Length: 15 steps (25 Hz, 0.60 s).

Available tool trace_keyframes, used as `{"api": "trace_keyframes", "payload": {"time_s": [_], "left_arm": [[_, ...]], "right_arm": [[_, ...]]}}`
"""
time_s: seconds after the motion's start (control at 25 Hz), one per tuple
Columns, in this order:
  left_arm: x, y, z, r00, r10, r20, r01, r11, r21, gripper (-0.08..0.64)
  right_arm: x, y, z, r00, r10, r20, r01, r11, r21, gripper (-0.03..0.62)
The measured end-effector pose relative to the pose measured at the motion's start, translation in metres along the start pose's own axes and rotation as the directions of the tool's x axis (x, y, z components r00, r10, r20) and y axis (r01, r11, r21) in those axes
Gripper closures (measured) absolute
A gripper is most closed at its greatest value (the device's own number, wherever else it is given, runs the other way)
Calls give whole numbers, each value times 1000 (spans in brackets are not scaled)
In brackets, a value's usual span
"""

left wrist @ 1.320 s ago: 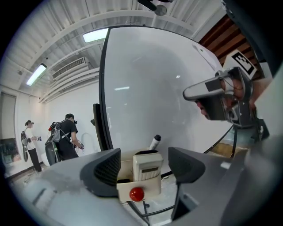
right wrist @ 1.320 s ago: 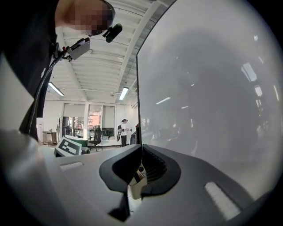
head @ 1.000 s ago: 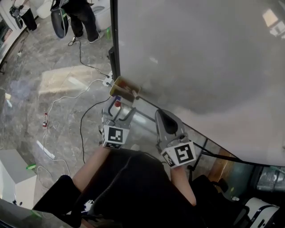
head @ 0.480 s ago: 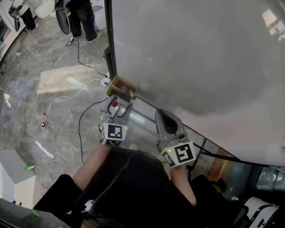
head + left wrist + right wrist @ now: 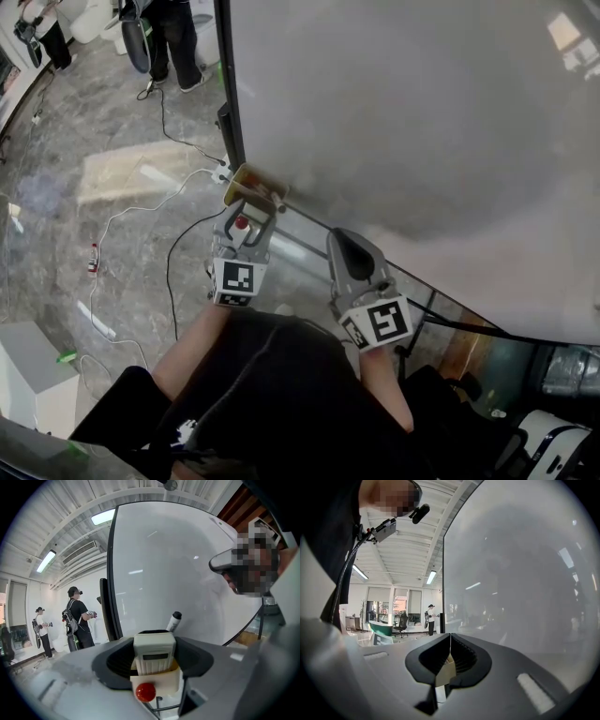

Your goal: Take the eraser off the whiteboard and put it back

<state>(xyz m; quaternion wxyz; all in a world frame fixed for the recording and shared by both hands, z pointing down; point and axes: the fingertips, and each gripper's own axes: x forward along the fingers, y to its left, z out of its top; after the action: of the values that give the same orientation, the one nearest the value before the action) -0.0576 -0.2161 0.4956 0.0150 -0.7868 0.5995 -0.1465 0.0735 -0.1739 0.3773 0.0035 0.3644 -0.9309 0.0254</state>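
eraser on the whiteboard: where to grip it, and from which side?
Pinch the eraser across its two flat side walls, coming straight at its ribbed back, square to the whiteboard: those walls are parallel and exposed. The left gripper has just been closing on it that way, pads seemingly flush on both sides.

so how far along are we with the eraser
Early. Done: the left claw is at the eraser, which is still on the whiteboard. In hand: its jaws have just been closing, and the pads look to touch the eraser's sides. Left: pulling it off and putting it back. The right claw is shut and empty.
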Motion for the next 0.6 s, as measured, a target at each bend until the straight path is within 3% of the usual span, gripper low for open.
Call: {"api": "trace_keyframes", "payload": {"time_s": [0.28, 0.4, 0.6], "left_arm": [[-5, 9, 14, 1000, -15, 25, 15, 1000, 14, 291], [-10, 11, 23, 999, -20, 45, 22, 999, -25, 291], [-20, 16, 40, 996, -29, 90, 32, 999, -31, 291]], "right_arm": [[3, 3, 0, 1000, -19, 11, 19, 1000, 4, 581], [4, 7, 2, 1000, -24, 18, 24, 1000, 6, 581], [4, 13, 5, 999, -33, 30, 33, 999, 8, 581]]}}
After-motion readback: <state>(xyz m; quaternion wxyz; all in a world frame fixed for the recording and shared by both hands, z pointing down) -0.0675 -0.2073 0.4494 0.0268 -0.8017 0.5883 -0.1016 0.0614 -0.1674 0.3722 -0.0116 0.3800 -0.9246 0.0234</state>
